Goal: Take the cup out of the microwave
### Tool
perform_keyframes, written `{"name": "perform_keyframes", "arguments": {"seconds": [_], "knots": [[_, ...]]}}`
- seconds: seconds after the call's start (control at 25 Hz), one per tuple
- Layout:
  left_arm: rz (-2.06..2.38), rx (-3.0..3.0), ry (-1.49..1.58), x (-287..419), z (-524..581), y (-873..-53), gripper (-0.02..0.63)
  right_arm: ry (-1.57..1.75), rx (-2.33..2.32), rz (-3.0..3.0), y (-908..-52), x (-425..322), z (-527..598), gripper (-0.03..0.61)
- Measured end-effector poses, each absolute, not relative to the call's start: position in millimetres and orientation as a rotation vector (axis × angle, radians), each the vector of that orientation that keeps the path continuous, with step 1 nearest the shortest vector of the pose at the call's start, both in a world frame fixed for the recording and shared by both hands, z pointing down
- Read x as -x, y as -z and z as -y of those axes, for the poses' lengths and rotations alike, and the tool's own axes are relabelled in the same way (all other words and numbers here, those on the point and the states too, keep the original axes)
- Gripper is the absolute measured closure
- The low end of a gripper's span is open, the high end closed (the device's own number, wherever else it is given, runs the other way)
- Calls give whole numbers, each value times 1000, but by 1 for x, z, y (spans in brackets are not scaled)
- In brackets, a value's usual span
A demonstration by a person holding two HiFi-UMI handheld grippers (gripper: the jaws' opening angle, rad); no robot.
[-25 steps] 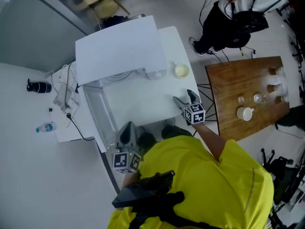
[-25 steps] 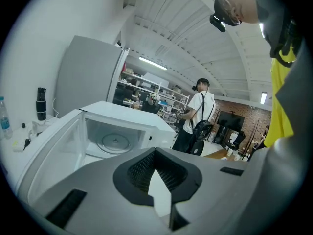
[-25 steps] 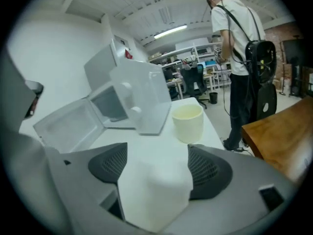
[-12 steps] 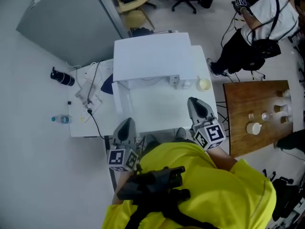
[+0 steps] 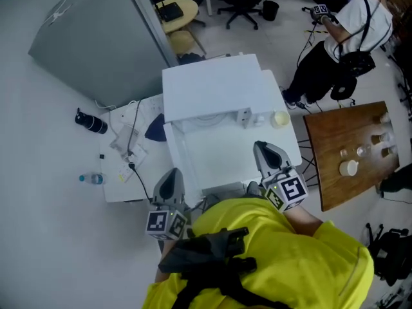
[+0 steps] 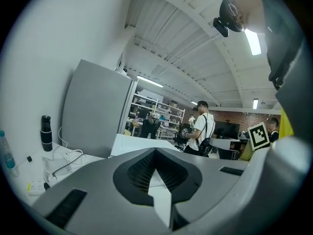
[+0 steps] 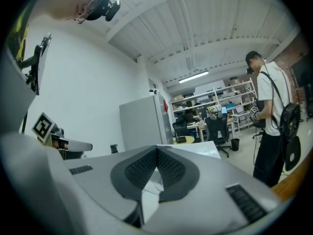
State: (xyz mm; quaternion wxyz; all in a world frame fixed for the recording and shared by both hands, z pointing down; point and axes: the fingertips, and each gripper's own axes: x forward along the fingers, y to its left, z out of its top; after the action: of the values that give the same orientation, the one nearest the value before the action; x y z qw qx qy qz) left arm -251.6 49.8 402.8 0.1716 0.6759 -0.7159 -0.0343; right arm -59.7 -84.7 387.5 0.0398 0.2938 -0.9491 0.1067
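Note:
From above, the white boxy microwave stands at the far end of a white table; its door and inside are hidden in the head view. A pale yellowish cup sits on the table right of it. My left gripper hangs off the table's near left corner, jaws pressed together on nothing. Over the near right part of the table, my right gripper is likewise shut and empty. In the gripper views, the left gripper and right gripper each point roughly level across the room.
A wooden table at the right holds a white cup and several glasses. A person stands beyond it. Left of the microwave lie a black bottle, cables and a water bottle. A grey cabinet stands behind.
The right gripper's jaws, open a second ago, have come together. Both grippers rose and drew back toward the person's body, and the head view swung to show more of the room.

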Motion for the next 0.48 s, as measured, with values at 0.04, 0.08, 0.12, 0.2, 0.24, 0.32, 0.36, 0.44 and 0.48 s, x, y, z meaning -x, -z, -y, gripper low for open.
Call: {"name": "perform_keyframes", "arguments": {"seconds": [0.04,0.08,0.12,0.2,0.24,0.32,0.36,0.44,0.48], "knots": [[2028,-1925,98,254,-51,-403,614,-319,-906,2913,-386,62,82,575],[2024,-1931,97,256,-51,-404,614,-310,-913,2918,-384,65,79,575],[2021,-1937,95,257,-52,-404,614,-307,-919,2921,-383,67,77,575],[2017,-1949,88,261,-53,-406,614,-325,-930,2924,-383,72,72,575],[2015,-1955,84,263,-53,-407,614,-335,-937,2924,-383,74,71,575],[2011,-1968,73,267,-54,-408,614,-327,-952,2926,-381,78,67,575],[2008,-1976,66,269,-55,-409,614,-314,-961,2927,-379,80,64,575],[2002,-1988,51,273,-56,-411,614,-297,-976,2929,-377,83,61,575],[1997,-1990,47,275,-56,-412,614,-293,-984,2930,-377,84,59,575]]}}
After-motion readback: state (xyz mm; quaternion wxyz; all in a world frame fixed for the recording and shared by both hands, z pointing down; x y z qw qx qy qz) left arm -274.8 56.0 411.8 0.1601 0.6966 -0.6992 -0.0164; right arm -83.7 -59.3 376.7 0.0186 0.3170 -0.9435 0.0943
